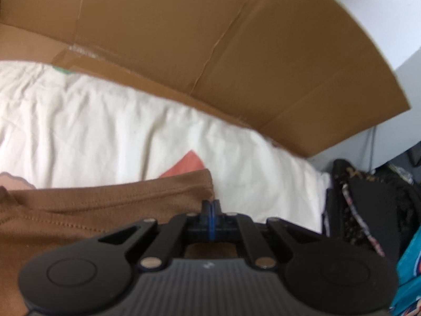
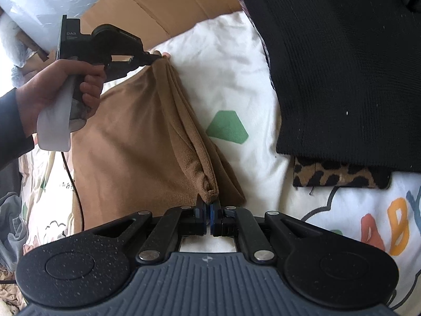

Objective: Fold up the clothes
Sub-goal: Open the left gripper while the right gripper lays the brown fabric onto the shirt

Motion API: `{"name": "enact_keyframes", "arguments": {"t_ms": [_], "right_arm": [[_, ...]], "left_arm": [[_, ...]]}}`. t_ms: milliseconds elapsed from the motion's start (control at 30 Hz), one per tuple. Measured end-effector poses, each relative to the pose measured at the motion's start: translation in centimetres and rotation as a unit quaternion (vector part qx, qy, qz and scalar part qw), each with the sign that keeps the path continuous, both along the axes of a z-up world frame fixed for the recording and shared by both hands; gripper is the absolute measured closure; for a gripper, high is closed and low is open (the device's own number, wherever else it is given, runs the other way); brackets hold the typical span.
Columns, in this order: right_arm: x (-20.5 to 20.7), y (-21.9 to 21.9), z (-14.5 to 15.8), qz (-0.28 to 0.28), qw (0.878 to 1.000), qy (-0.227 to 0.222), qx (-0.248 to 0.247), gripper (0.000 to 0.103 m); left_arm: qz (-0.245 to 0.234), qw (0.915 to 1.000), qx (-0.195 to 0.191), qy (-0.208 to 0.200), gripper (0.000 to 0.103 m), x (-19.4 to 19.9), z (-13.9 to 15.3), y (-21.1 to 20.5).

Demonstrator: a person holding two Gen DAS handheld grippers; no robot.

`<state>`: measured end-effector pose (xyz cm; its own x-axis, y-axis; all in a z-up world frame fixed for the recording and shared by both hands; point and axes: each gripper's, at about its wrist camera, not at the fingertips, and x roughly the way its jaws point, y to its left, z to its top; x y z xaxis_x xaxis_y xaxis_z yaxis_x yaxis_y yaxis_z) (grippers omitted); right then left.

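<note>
— Where's the soft brown fleece garment point(image 2: 126, 142)?

— Lying on the cream printed bedsheet point(image 2: 236, 60), partly folded, with layered edges running along its right side. It stretches from the near right corner to the far left one.

— And the two tools?

— The right gripper point(image 2: 209, 208) has its blue pads pressed together on the bunched near corner of the garment. The left gripper point(image 2: 155, 56), gripped by a person's hand point(image 2: 60, 87) in a dark sleeve, pinches the far corner; from its own camera the left gripper point(image 1: 210, 208) shows its fingers closed at the stitched hem.

— What's around it?

— A green patch point(image 2: 227, 126) printed on the sheet just right of the garment. Further right, a black knitted cloth point(image 2: 342, 73) lies over a leopard-print piece point(image 2: 339, 176). At the far side stands flattened brown cardboard point(image 1: 210, 39).
</note>
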<state>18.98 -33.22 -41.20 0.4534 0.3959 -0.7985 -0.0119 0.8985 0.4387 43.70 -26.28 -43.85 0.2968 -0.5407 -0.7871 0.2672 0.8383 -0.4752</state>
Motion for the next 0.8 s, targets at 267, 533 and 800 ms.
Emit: {"name": "enact_keyframes", "arguments": {"t_ms": [267,533,800], "right_arm": [[0.0,-0.4,-0.5,-0.011,1.000,0.011,0.010,0.101],[-0.8,-1.0,0.3,-0.024,0.999,-0.007,-0.021,0.090],[-0.3,-0.9,1.4,-0.016,0.998,-0.036,-0.052,0.090]], "left_arm": [[0.003,0.9989,-0.034,-0.032,0.075,-0.4,2.1,1.6],[-0.086,0.9945,-0.004,-0.059,0.074,-2.8,4.1,2.6],[-0.104,0.9935,0.018,-0.043,0.075,-3.5,0.9,2.0]]}}
